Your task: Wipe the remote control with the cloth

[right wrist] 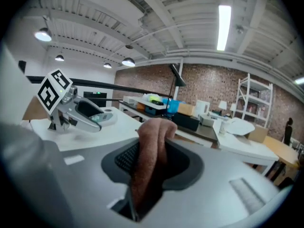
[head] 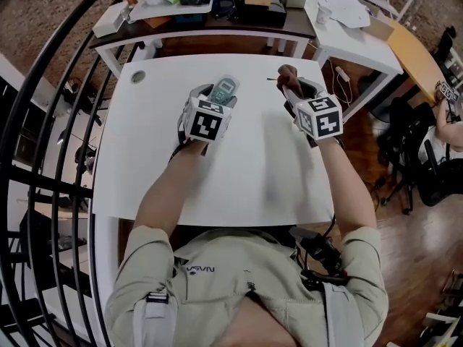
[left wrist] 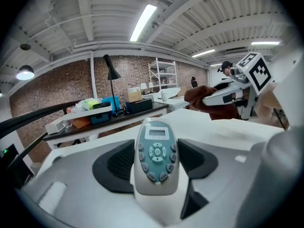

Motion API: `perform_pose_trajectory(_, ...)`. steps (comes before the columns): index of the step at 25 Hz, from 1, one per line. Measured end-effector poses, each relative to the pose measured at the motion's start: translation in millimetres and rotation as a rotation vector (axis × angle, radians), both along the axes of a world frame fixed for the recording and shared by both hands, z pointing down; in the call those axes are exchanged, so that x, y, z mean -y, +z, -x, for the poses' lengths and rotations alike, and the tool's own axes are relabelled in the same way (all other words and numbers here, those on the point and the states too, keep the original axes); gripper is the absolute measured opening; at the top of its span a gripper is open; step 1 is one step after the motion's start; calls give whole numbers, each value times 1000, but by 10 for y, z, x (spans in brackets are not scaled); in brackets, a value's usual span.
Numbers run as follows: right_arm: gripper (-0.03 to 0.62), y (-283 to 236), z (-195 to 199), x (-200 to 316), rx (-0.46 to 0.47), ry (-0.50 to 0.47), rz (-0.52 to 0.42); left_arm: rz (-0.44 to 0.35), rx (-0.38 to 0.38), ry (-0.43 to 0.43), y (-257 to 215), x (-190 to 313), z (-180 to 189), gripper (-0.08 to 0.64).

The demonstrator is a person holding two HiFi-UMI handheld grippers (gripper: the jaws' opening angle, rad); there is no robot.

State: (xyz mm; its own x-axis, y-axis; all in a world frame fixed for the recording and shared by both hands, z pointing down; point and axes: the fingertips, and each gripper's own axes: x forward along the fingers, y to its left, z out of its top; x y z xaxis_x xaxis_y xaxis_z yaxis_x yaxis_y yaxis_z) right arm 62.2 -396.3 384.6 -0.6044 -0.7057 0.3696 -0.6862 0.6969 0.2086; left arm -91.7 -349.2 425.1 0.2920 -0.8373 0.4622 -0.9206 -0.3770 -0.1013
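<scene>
A grey remote control [left wrist: 156,156] with teal buttons and a small screen sits between the jaws of my left gripper [left wrist: 156,160], which is shut on it. From the head view the remote [head: 223,91] pokes out ahead of the left gripper [head: 210,107] above the white table [head: 253,172]. My right gripper [right wrist: 152,163] is shut on a brown cloth [right wrist: 151,160] that stands up folded between its pads. In the head view the cloth [head: 289,79] shows above the right gripper [head: 300,96]. Both grippers are raised off the table, side by side and apart.
A dark side table [head: 217,20] with trays, boxes and cables stands behind the white table. A second white table [head: 354,35] with paper and a cup is at the back right. A black curved railing [head: 51,121] runs along the left. A small round fitting [head: 137,76] sits at the table's far left corner.
</scene>
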Motion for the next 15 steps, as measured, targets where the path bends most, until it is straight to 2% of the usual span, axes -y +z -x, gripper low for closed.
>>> perform_pose_trajectory(4, 114, -630, 207, -395, 67, -63, -158, -140, 69, 27, -367, -243, -107, 295)
perform_pose_trajectory(6, 114, -825, 354, -611, 68, -115, -211, -203, 114, 36, -476, -338, -177, 295)
perform_pose_trajectory(11, 114, -1012, 776, -1106, -80, -255, -316, -381, 265, 59, -715, -593, -388, 295)
perform_pose_trajectory(15, 114, -928, 1006, -1433, -190, -372, -308, -474, 343, 70, -860, -716, -467, 295)
